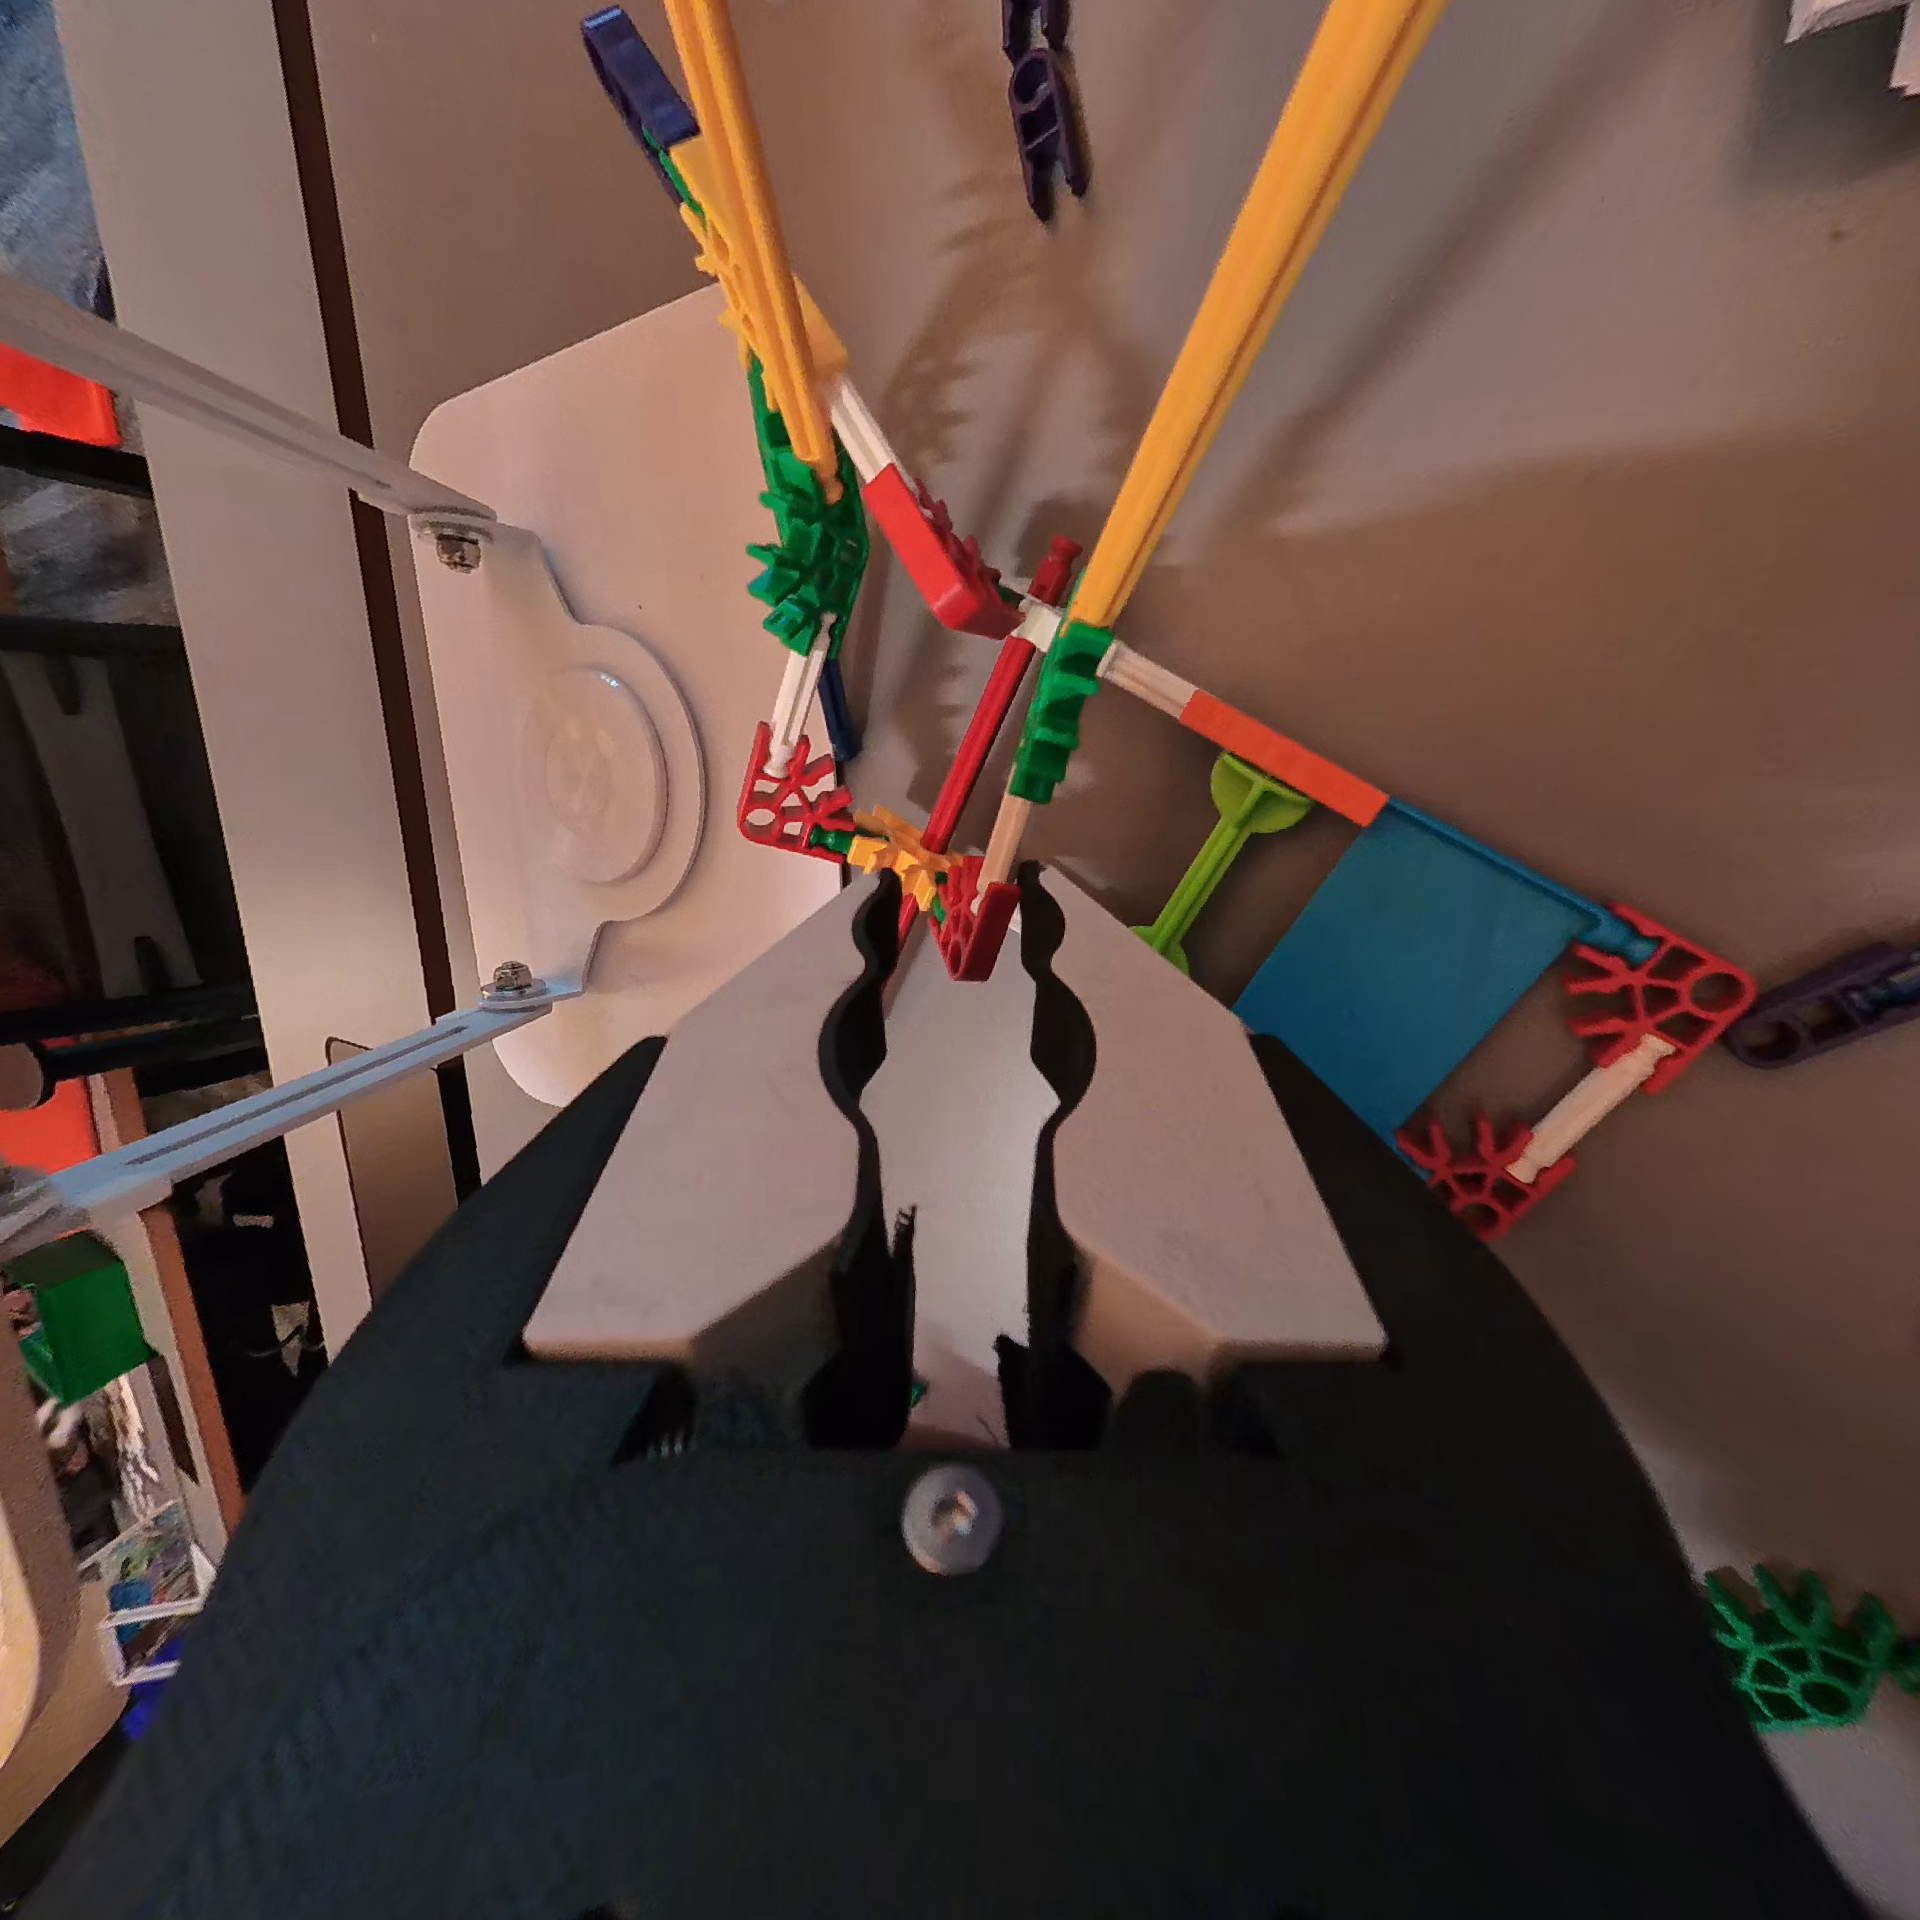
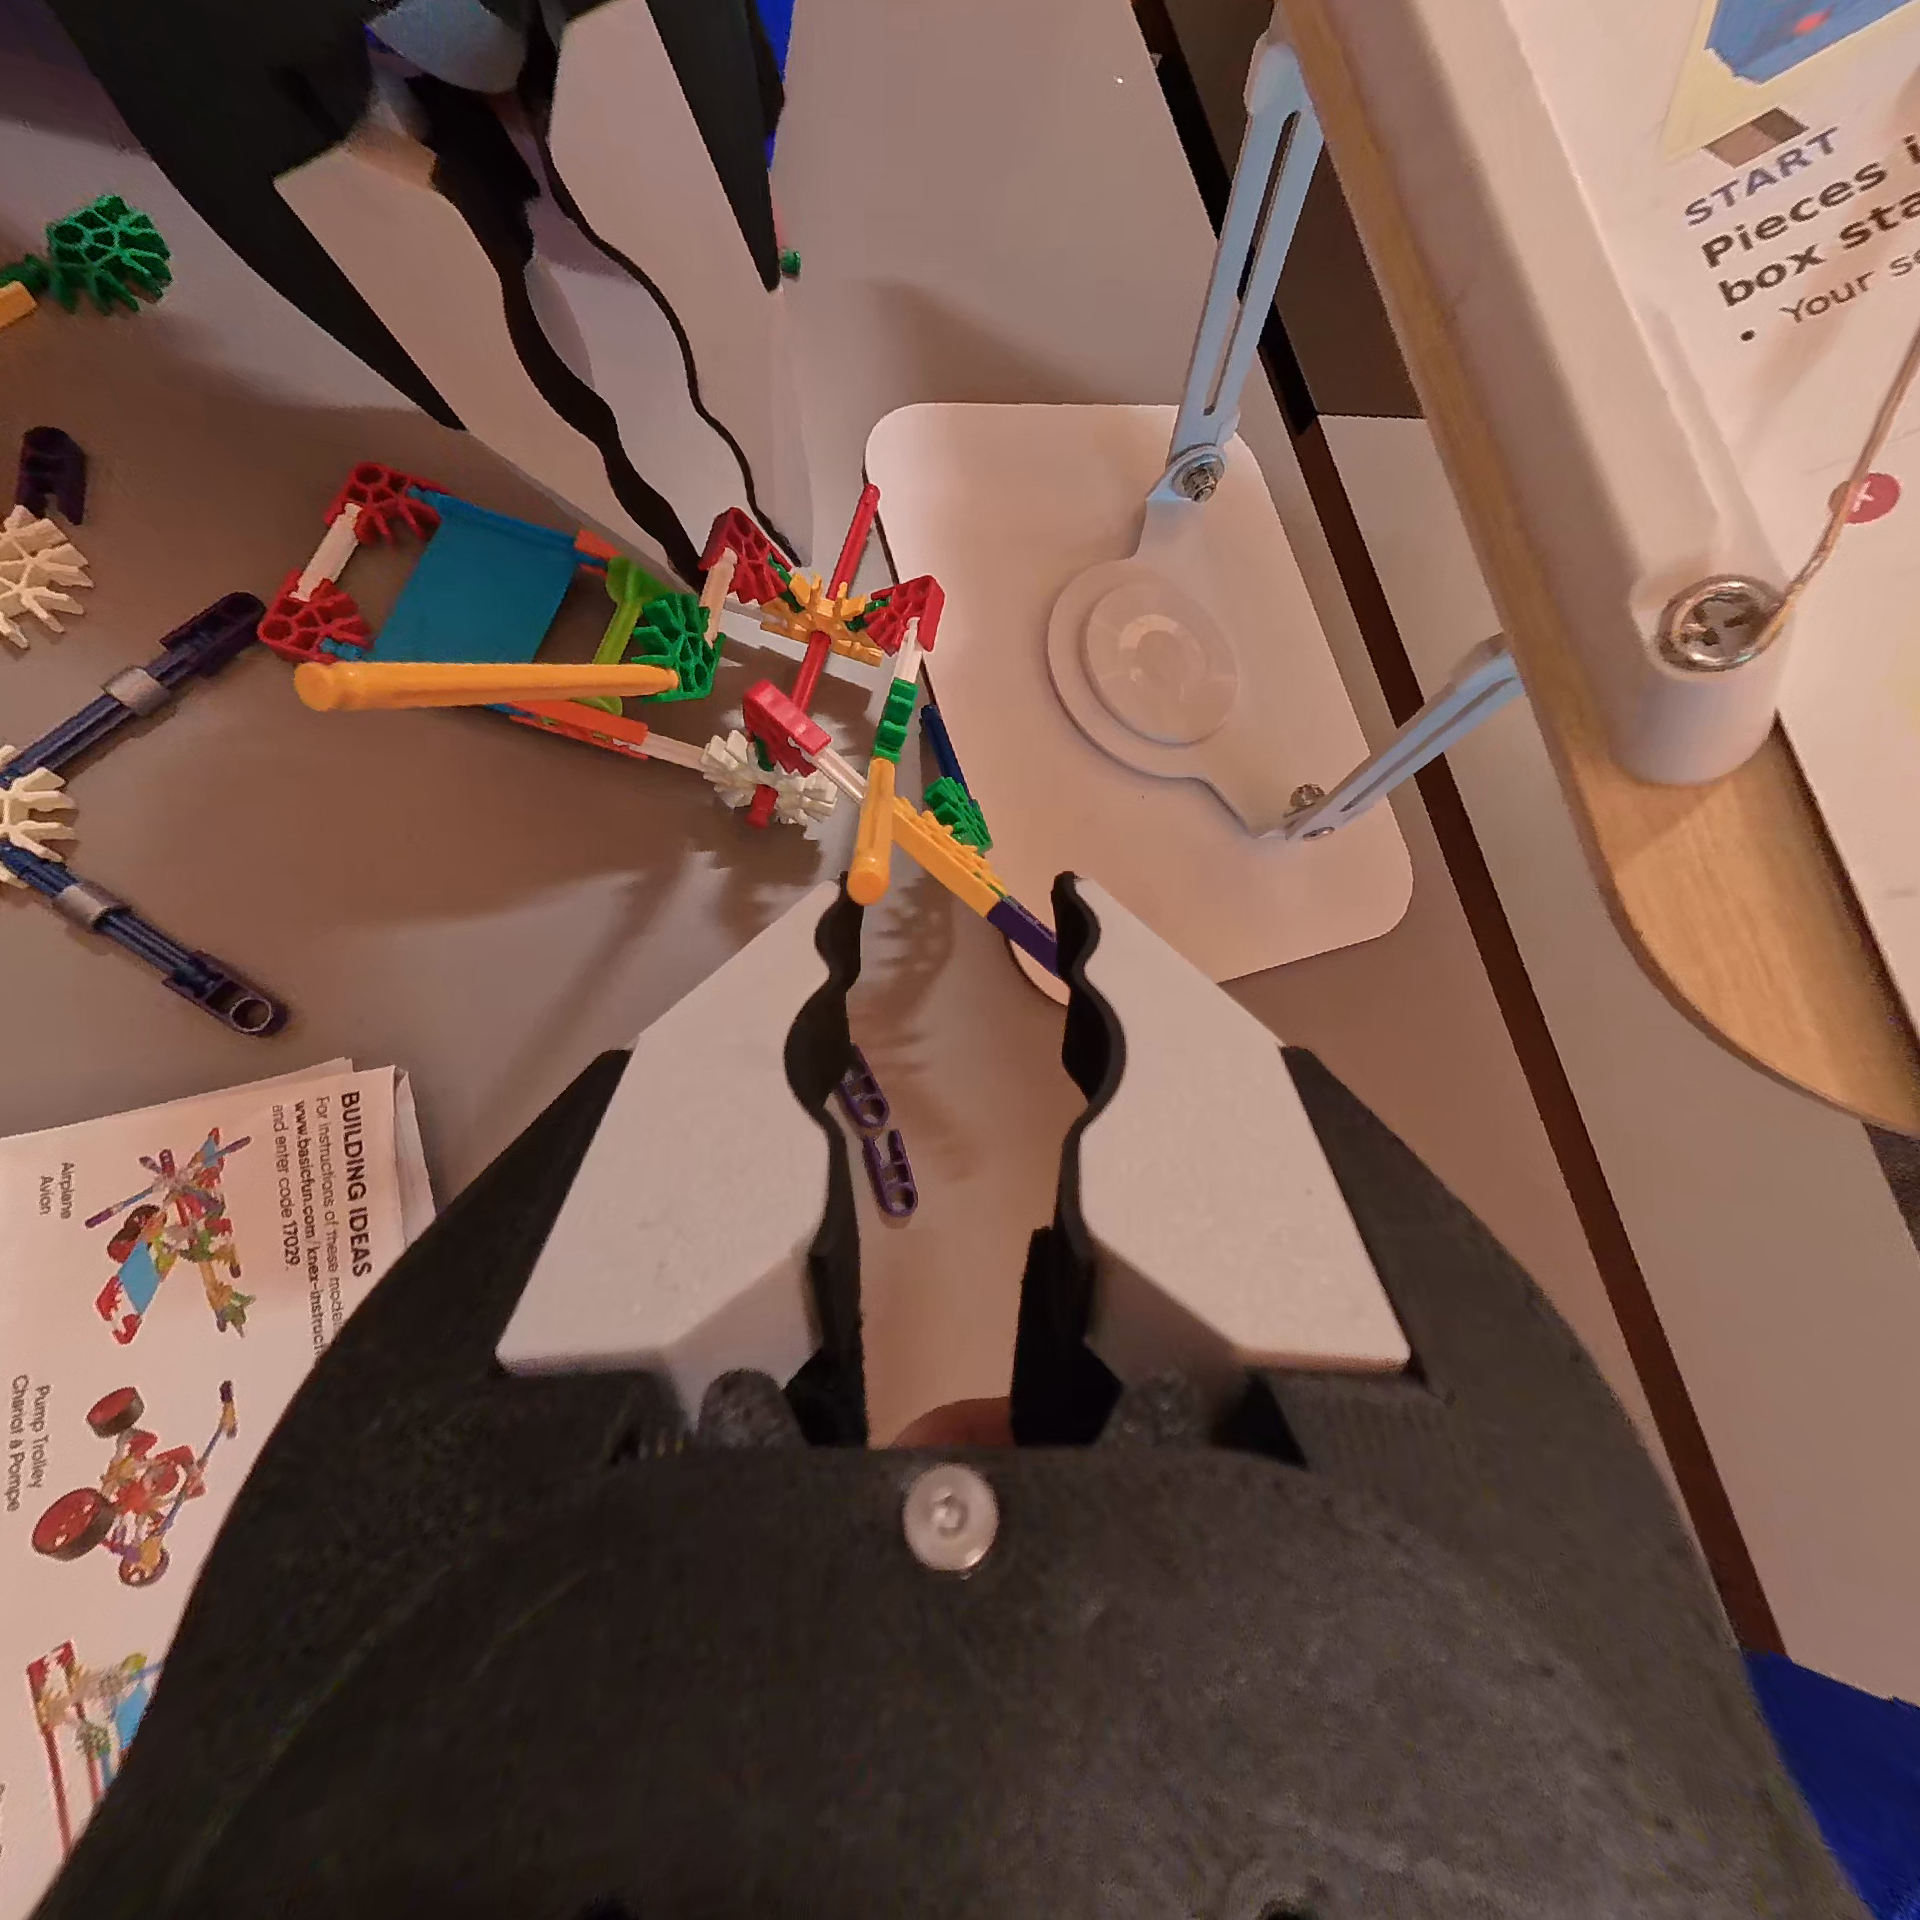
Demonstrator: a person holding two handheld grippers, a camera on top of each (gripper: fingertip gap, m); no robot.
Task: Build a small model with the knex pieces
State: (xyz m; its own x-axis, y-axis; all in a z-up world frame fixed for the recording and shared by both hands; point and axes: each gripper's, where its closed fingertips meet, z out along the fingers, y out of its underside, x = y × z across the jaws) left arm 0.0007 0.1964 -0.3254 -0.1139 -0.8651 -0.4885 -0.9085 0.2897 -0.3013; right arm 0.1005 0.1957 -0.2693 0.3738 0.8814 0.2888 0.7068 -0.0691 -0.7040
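Observation:
A toy model of coloured rods and connectors [image 1: 1049, 717] lies on the brown table, with a blue panel [image 1: 1403, 987] and long yellow rods [image 1: 1247, 312]. My left gripper [image 1: 956, 883] is shut on a red corner connector [image 1: 971, 930] at the model's near end. It also shows in the right wrist view [image 2: 743, 540], coming in from above. My right gripper [image 2: 954, 894] is open. A yellow rod's end [image 2: 871, 842] is at its left fingertip and a purple clip [image 2: 1023, 925] is at its right finger. Small purple connectors [image 2: 878, 1143] lie on the table between its fingers.
A white stand base [image 2: 1143, 499] with slotted metal arms sits just right of the model. A wooden board with a printed sheet [image 2: 1714, 935] is at far right. A leaflet [image 2: 187, 1299], blue rods [image 2: 125, 686] and a loose green connector [image 2: 104, 255] lie to the left. There is about 12 cm between the tips of the two grippers.

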